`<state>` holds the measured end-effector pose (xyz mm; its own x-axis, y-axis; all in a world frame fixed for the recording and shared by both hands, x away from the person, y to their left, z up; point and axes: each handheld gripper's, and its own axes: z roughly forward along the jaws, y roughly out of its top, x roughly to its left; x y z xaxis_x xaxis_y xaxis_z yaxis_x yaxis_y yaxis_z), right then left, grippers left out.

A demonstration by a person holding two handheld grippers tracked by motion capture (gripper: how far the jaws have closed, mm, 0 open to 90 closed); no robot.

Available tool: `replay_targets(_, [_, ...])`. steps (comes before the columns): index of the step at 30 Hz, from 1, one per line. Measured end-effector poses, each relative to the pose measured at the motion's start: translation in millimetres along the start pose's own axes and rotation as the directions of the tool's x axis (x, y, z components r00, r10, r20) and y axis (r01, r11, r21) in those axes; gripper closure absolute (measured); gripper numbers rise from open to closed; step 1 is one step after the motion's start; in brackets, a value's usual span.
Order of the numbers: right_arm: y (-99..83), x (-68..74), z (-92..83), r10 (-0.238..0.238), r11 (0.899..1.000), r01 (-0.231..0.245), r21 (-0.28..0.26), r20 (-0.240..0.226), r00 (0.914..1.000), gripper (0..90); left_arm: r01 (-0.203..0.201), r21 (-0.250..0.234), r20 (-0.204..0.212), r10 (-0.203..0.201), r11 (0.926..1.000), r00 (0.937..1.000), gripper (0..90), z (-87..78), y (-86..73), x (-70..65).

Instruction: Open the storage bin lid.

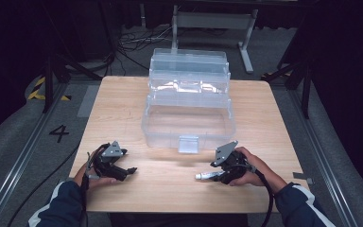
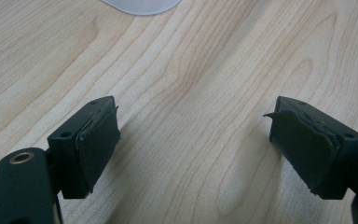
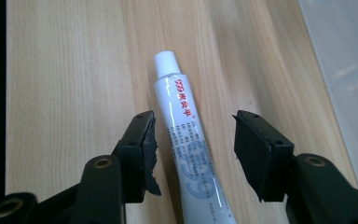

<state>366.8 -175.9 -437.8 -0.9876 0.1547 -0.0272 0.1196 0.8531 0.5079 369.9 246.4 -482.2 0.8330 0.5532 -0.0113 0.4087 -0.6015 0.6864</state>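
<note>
A clear plastic toolbox (image 1: 188, 124) stands open on the middle of the wooden table (image 1: 123, 99), its lid and tray folded back. A white tube with a white cap (image 3: 186, 149) lies flat on the wood between the jaws of my right gripper (image 3: 193, 149), which is open; the left pad sits close to the tube and the right pad stands apart from it. In the high view the tube (image 1: 204, 176) points left from the right gripper (image 1: 217, 175) near the front right. My left gripper (image 2: 193, 144) is open over bare wood, seen at the front left as the left gripper (image 1: 131, 170).
The toolbox's latch (image 1: 188, 144) faces the front edge. A corner of the box (image 2: 142, 4) shows at the top of the left gripper view. Beyond the table lie cables (image 1: 132, 42) and a grey frame (image 1: 212, 21) on the floor. Bare wood spans the space between both grippers.
</note>
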Motion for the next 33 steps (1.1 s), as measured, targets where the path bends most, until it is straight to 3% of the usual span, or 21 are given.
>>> replay_targets(8, [9.4,-1.2,11.4,-0.019,0.995,0.021,0.095,-0.026,0.9995,49.9,0.000,0.001,0.000,0.000,1.0000,1.0000,15.9,0.0,0.0,0.1])
replay_targets(18, [21.1,-0.3,21.7,-0.061,0.972,0.071,0.222,-0.053,0.9968,54.6,0.000,0.002,0.005,0.000,1.0000,1.0000,15.8,0.0,0.1,0.4])
replay_targets(21, [22.5,-0.3,21.5,-0.049,0.969,0.066,0.239,-0.075,0.9960,61.0,0.001,0.002,0.007,-0.001,1.0000,1.0000,15.7,0.1,0.1,0.5])
replay_targets(26, [23.1,-2.4,21.0,-0.054,0.965,0.071,0.253,-0.074,0.9958,69.9,0.000,0.002,0.007,0.000,1.0000,1.0000,15.7,0.1,0.1,0.6])
replay_targets(33, [22.0,-2.2,19.8,-0.059,0.964,0.077,0.255,-0.077,0.9953,71.2,0.001,0.002,0.007,-0.001,1.0000,1.0000,15.7,0.2,0.1,0.5])
